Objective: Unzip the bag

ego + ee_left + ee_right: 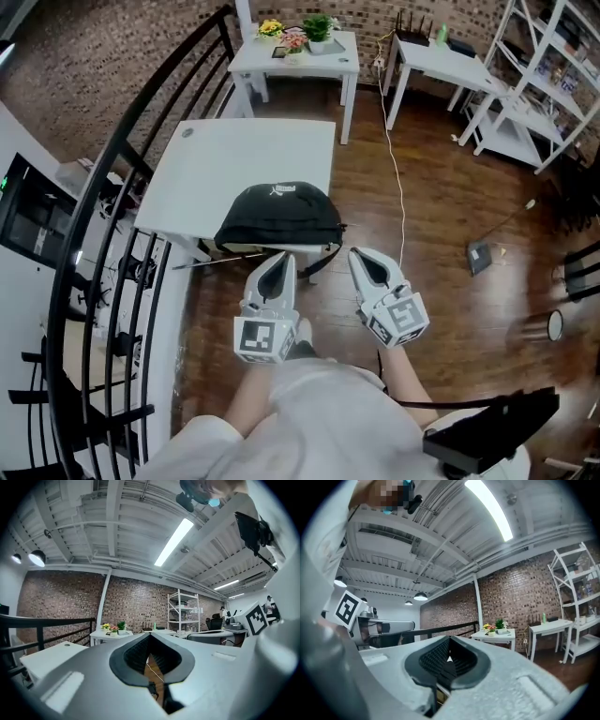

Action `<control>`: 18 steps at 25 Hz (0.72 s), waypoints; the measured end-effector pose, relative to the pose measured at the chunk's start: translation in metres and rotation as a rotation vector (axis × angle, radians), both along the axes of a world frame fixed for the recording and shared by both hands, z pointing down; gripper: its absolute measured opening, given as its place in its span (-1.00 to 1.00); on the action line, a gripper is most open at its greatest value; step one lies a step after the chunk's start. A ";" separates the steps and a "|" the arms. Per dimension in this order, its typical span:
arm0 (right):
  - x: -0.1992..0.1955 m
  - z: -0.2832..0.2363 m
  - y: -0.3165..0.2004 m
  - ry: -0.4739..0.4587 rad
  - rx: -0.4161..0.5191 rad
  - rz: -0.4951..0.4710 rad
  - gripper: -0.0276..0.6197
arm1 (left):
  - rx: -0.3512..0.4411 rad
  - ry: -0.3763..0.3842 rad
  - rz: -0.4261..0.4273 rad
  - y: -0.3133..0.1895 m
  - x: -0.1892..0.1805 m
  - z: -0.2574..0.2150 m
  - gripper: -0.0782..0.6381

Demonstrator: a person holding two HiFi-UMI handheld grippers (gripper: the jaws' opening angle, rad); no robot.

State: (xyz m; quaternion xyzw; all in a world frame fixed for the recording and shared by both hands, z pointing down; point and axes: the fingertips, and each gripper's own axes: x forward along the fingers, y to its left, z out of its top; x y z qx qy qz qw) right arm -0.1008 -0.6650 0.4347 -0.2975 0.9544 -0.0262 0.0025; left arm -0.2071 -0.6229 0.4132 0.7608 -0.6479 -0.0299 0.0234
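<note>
A black bag [279, 216] with a small white logo lies at the near edge of a white table [234, 159], one strap hanging off the front. My left gripper [282, 258] is shut and held just short of the bag's near side, with nothing in it. My right gripper [359, 255] is also shut and empty, hovering to the right of the bag's front corner. Both point up and forward: the left gripper view [150, 641] and the right gripper view [449, 644] show only jaws closed together, with ceiling and brick wall beyond. The bag is hidden in both gripper views.
A black metal railing [103, 225] runs along the left. A small white table with potted plants [295, 52] stands behind, another white table [441, 61] and white shelving [534, 84] at the right. A white cable [394, 178] lies on the wood floor.
</note>
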 end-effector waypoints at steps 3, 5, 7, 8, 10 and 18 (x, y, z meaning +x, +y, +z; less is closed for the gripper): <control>-0.006 0.011 -0.030 0.031 -0.006 0.059 -0.94 | -0.016 0.000 0.054 -0.030 -0.008 0.010 -0.73; -0.005 0.033 -0.046 0.070 -0.035 0.094 -0.94 | -0.031 0.001 0.086 -0.045 -0.008 0.021 -0.73; -0.001 0.061 -0.060 0.115 -0.085 0.125 -0.94 | -0.053 0.003 0.107 -0.061 -0.007 0.035 -0.73; 0.002 0.077 -0.066 0.144 -0.115 0.137 -0.94 | -0.070 0.004 0.115 -0.067 -0.006 0.044 -0.73; 0.008 0.112 -0.072 0.203 -0.176 0.154 -0.94 | -0.112 0.005 0.134 -0.077 -0.002 0.066 -0.73; -0.003 0.248 -0.102 0.456 -0.290 0.050 -0.70 | -0.314 0.054 0.138 -0.110 -0.007 0.153 -0.73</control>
